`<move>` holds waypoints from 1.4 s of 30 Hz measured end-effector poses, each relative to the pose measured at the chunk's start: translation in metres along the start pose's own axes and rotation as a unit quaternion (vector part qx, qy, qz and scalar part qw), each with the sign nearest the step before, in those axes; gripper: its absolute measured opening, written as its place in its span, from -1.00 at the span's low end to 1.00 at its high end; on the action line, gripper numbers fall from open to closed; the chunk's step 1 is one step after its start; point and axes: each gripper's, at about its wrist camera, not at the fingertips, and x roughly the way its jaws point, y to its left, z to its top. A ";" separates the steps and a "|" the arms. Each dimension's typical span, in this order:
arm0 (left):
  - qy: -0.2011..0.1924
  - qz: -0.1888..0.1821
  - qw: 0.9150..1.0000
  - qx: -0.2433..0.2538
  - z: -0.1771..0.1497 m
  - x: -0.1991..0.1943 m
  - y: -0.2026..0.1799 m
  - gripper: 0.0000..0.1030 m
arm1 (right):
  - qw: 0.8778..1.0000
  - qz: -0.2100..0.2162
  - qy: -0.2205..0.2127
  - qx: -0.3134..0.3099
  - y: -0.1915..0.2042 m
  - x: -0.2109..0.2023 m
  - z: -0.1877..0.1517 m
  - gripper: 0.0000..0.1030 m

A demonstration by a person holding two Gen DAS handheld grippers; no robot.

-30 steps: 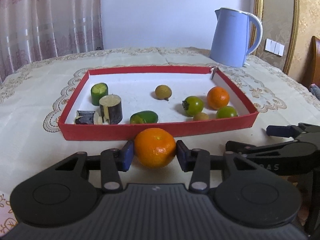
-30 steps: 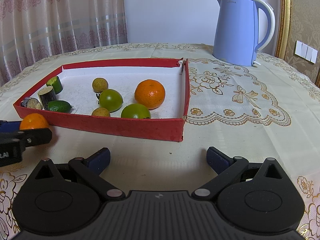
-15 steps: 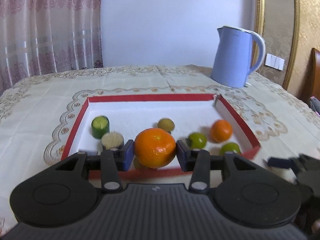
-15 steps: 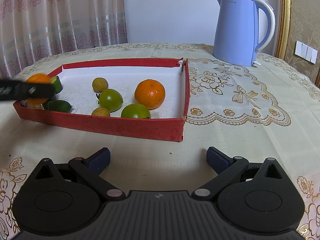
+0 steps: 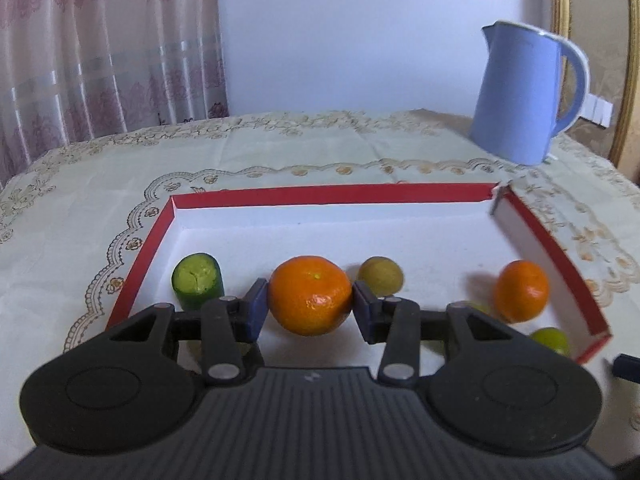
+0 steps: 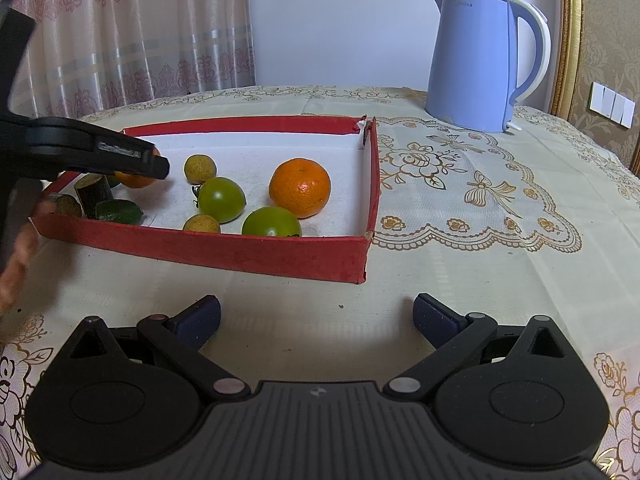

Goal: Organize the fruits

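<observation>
My left gripper (image 5: pixel 310 304) is shut on an orange (image 5: pixel 310 295) and holds it over the left part of the red tray (image 5: pixel 328 193). In the right wrist view the left gripper (image 6: pixel 154 166) and its orange (image 6: pixel 134 180) hang above the tray (image 6: pixel 208 244). In the tray lie a second orange (image 6: pixel 300 187), two green fruits (image 6: pixel 221 199) (image 6: pixel 271 222), two small yellow-brown fruits (image 6: pixel 200 168) (image 6: pixel 201 224) and cut cucumber and eggplant pieces (image 6: pixel 94 194). My right gripper (image 6: pixel 316 316) is open and empty over the cloth in front of the tray.
A blue electric kettle (image 6: pixel 478 64) stands on the table behind and right of the tray. A lace tablecloth (image 6: pixel 480 200) covers the table. Curtains hang behind on the left. A person's hand (image 6: pixel 16 256) shows at the left edge.
My left gripper lifted the orange from the cloth in front of the tray and carried it forward over the tray's near wall. The right gripper has not moved.
</observation>
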 end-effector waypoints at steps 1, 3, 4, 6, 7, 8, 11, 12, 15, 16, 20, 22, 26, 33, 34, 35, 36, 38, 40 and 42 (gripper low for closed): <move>0.001 0.002 1.000 0.001 0.000 0.003 0.000 -0.20 | 1.000 0.000 0.000 0.000 0.000 0.000 0.000 1.00; 0.002 0.005 1.000 0.001 0.001 0.007 -0.001 -0.20 | 1.000 0.000 0.000 0.000 0.000 0.000 0.000 1.00; 0.003 0.006 1.000 0.002 0.001 0.009 -0.002 -0.20 | 1.000 0.000 0.000 0.000 0.000 0.000 0.000 1.00; 0.006 0.009 1.000 0.007 0.001 0.013 -0.003 -0.20 | 1.000 0.000 0.000 0.000 0.000 0.000 0.000 1.00; 0.004 0.012 1.000 0.012 0.001 0.015 -0.004 -0.19 | 1.000 0.000 0.000 0.000 0.000 0.000 0.000 1.00; 0.005 0.013 1.000 0.014 0.001 0.015 -0.006 -0.19 | 1.000 0.000 0.000 0.000 0.000 0.000 0.000 1.00; 0.003 0.015 1.000 0.022 0.000 0.016 -0.009 -0.18 | 1.000 0.000 0.000 0.000 0.000 0.000 0.000 1.00; 0.001 0.016 1.000 0.023 -0.001 0.016 -0.010 -0.17 | 1.000 0.000 0.000 0.000 0.000 0.000 0.000 1.00; 0.000 0.016 1.000 0.024 -0.002 0.015 -0.010 -0.10 | 1.000 0.000 0.000 0.000 0.000 0.000 0.000 1.00; -0.001 0.016 1.000 0.022 -0.002 0.014 -0.009 -0.07 | 1.000 0.000 0.000 0.000 0.000 0.000 0.000 1.00; -0.006 0.010 1.000 0.012 -0.003 0.005 -0.005 0.01 | 1.000 0.000 0.000 0.000 0.000 0.000 0.000 1.00; -0.011 0.009 1.000 0.008 -0.004 -0.002 -0.003 0.05 | 1.000 0.000 0.000 0.000 0.000 -0.001 0.000 1.00; -0.014 -0.005 1.000 -0.003 -0.008 -0.018 0.000 0.15 | 1.000 0.000 0.000 0.000 0.000 -0.001 0.000 1.00; -0.033 0.003 0.999 0.004 -0.019 -0.046 -0.003 0.50 | 1.000 0.000 0.000 0.000 0.000 -0.001 0.000 1.00; -0.034 0.003 0.999 0.004 -0.019 -0.048 -0.003 0.50 | 1.000 0.000 0.000 0.000 0.000 -0.001 0.000 1.00; -0.034 0.002 0.999 0.003 -0.020 -0.050 -0.003 0.50 | 1.000 0.000 0.000 0.000 0.000 -0.001 0.000 1.00; -0.034 0.001 0.999 0.002 -0.020 -0.051 -0.003 0.50 | 1.000 0.000 0.000 0.000 0.000 -0.001 0.000 1.00; -0.033 0.007 0.999 0.004 -0.021 -0.054 -0.003 0.50 | 1.000 0.000 0.000 0.000 0.000 -0.001 0.000 1.00; -0.036 0.009 0.999 0.003 -0.022 -0.058 -0.002 0.50 | 1.000 0.000 0.000 0.000 0.000 -0.001 0.000 1.00; -0.036 0.013 0.999 -0.004 -0.024 -0.063 0.002 0.50 | 1.000 0.000 0.000 0.000 0.000 -0.001 0.000 1.00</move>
